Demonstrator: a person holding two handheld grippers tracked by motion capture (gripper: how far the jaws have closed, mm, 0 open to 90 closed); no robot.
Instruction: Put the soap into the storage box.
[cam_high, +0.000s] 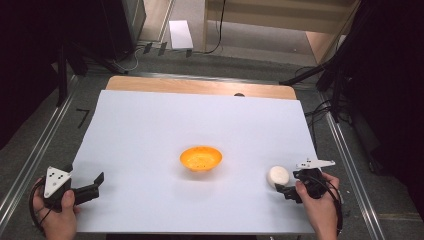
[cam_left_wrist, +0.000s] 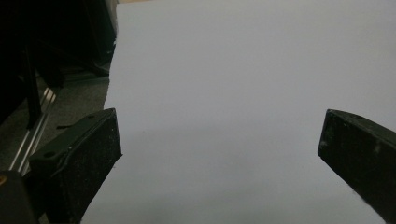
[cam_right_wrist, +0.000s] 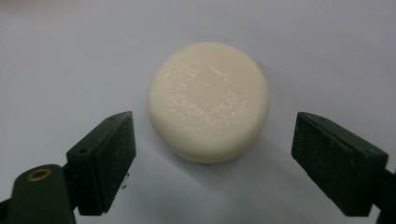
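So far, little of the work looked done. The right gripper (cam_high: 284, 190) sat at the near right of the white sheet (cam_high: 150, 130) with its jaws spread, and the pale round puck (cam_right_wrist: 208, 100) lay flat on the sheet just ahead of them, more in front of the fingertips than between them. In the right gripper view neither pad touched it; a gap of bare sheet showed on either side. Nothing was pinched or lifted.

Well off to the claw's left, near the middle of the sheet, stood the orange bowl (cam_high: 200, 158), and as far as the high view showed it held nothing. The left gripper (cam_high: 92, 187) rested far on that side near the sheet's edge, jaws wide apart over bare sheet, holding nothing.

Judging from this, the pickup itself had not yet happened. Left to do, probably: ease the claw forward around the puck, close on it, carry it leftward and set it in the bowl.
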